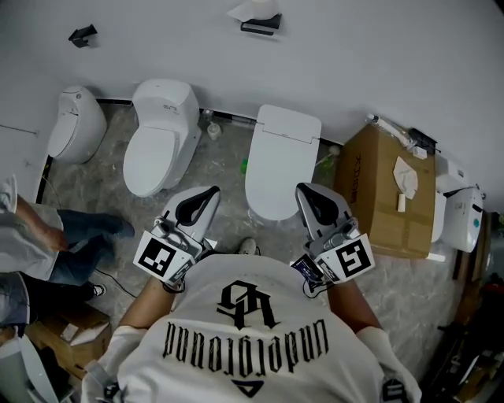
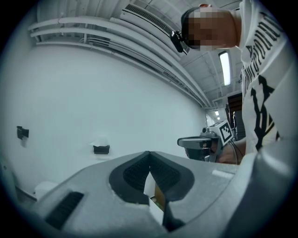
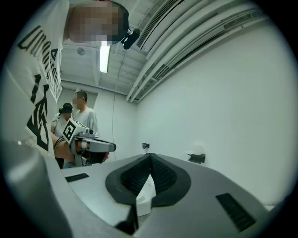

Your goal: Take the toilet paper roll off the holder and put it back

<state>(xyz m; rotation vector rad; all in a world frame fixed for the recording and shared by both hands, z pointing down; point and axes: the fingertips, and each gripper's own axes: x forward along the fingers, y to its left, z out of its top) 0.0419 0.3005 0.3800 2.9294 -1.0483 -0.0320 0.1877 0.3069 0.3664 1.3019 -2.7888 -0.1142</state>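
Observation:
A black wall holder carries the white toilet paper roll high on the white wall, beyond the toilets. The same holder appears small and distant in the left gripper view, and the holder with the pale roll on it is just as far off in the right gripper view. My left gripper and right gripper are held side by side in front of my chest, pointing level at that wall. Each has its jaws shut with nothing between them: left gripper, right gripper.
Three white toilets stand along the wall below. At the right is a cardboard box. A second small black fixture is on the wall at the left. People stand behind at the left.

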